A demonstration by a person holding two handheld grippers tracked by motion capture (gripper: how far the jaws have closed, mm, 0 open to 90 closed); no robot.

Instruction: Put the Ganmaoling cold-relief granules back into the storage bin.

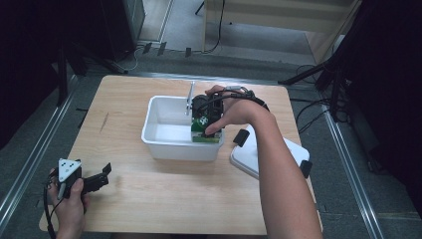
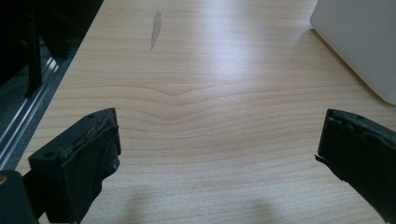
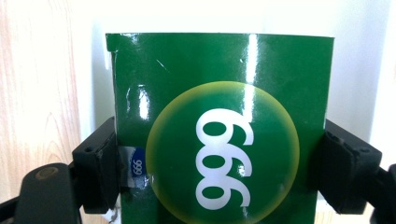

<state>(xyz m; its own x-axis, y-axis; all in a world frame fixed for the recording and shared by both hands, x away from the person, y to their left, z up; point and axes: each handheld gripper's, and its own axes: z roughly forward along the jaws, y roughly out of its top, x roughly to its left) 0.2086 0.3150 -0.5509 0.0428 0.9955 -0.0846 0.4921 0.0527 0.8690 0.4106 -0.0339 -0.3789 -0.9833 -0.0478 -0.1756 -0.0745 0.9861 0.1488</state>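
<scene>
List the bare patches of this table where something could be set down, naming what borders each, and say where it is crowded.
Free: the wide strip of table between the white bin and the near edge, and the far-left area beyond the left gripper. Inside the bin, the left half is bare. Crowded: the bin's right side, where the right gripper holds the green box, with the white lid close alongside.

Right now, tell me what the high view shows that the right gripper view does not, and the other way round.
High view alone: the whole wooden table, the white lid lying right of the white bin, and the left gripper resting open near the table's front left corner. Right gripper view alone: the green box's face close up, with a yellow-ringed circle and white numerals, and both black jaws pressed against its sides. Shared: the green box held by the right gripper at the white bin, with light wood beside it.
</scene>
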